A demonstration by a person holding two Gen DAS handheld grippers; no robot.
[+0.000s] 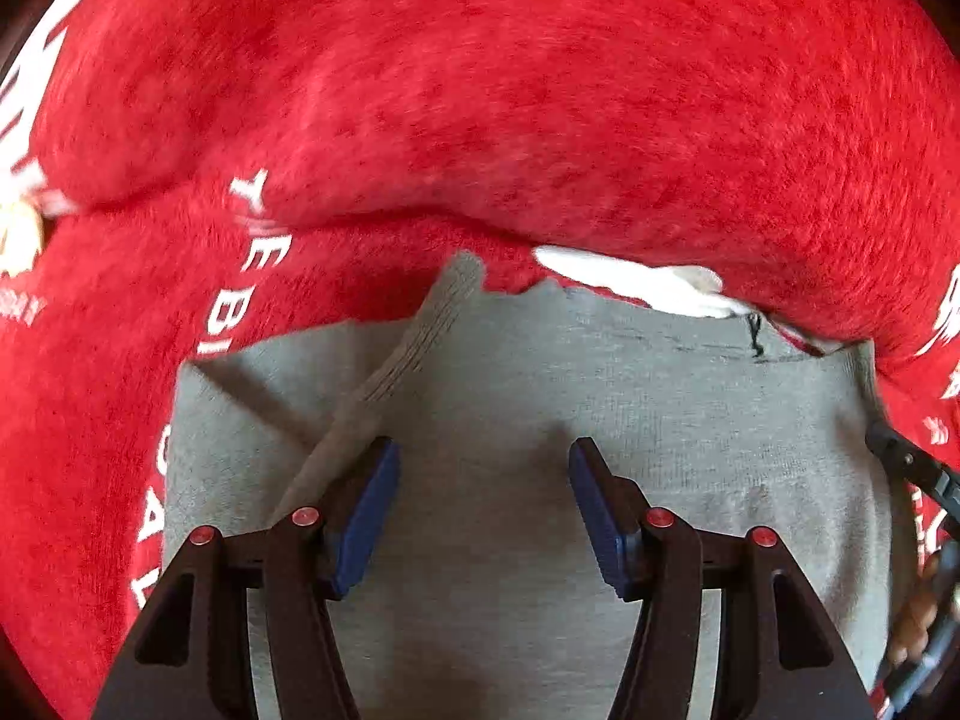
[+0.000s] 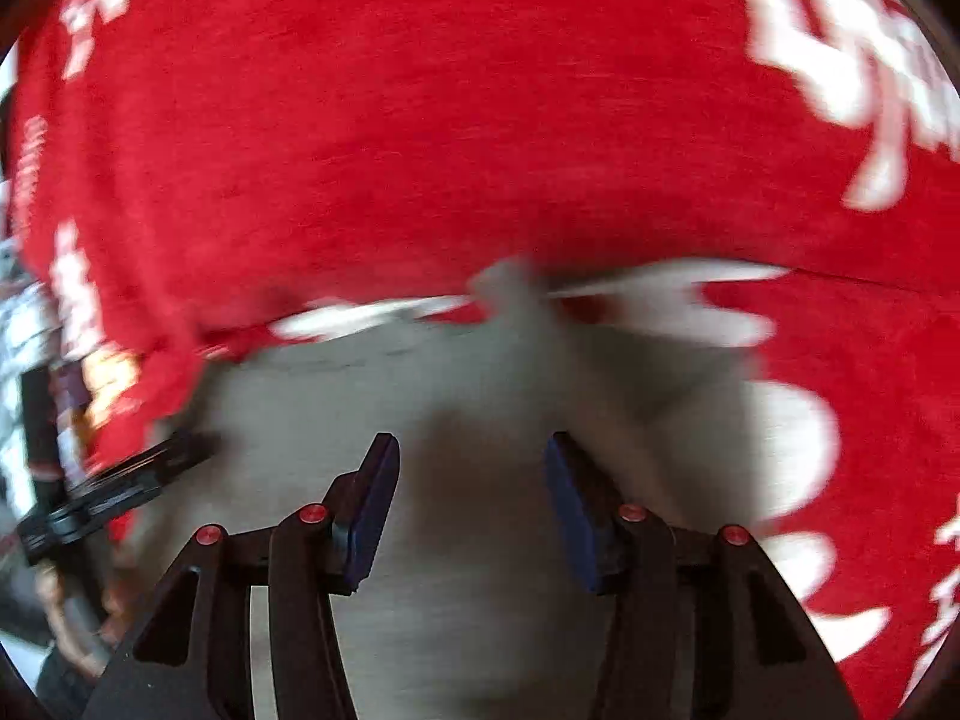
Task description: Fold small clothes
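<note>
We see a red blanket (image 1: 480, 90) with white lettering filling both views. On it lies a small grey garment (image 1: 510, 396), soft, light and limp; its ribbed folded edge (image 1: 414, 336) looks best to pinch. Left tongs (image 1: 483, 516) and right tongs (image 2: 471, 510) hover half-open, empty, with room around.

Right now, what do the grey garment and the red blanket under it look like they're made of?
Grey garment: looks like matte cotton-type knit; fine knit rows and a ribbed band show. Red blanket: probably plush fleece; fuzzy brushed nap, soft folds, white printed lettering.
</note>
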